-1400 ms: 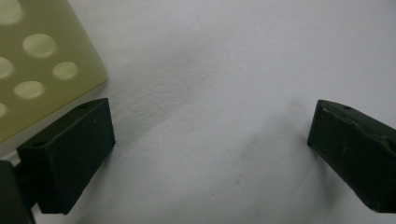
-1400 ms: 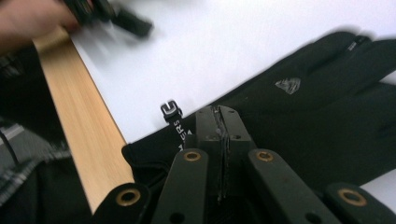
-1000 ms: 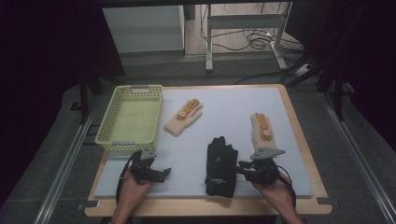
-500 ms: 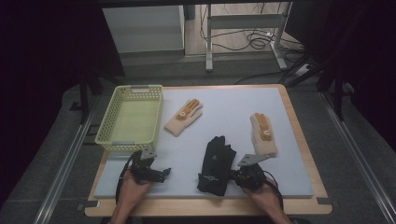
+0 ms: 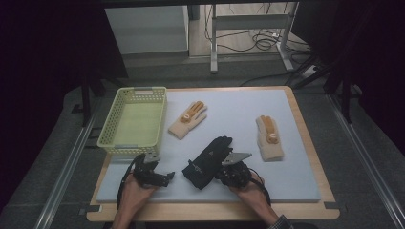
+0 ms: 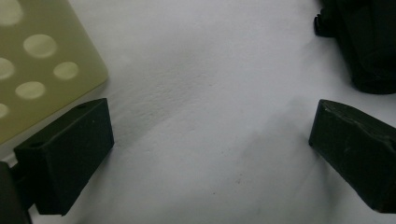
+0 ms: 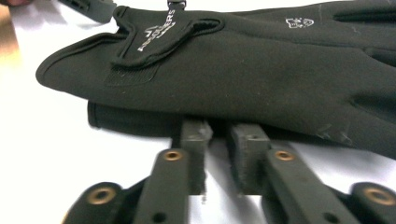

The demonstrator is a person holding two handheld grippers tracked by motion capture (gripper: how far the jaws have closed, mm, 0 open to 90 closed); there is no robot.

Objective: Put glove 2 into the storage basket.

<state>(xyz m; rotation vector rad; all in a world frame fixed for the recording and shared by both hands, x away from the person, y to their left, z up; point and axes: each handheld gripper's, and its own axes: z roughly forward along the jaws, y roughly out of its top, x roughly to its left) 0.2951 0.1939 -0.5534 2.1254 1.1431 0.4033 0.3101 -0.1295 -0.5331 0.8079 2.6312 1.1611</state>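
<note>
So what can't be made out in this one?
- Right gripper view: whether the fingers pinch the black glove or just touch its edge; the glove hides the tips.
- Same view: the glove's fingertips, cut off by the right edge.
- Left gripper view: the basket shows one corner, blurred; its inside is cut off.
- High view: the print on the two tan gloves, too small.
</note>
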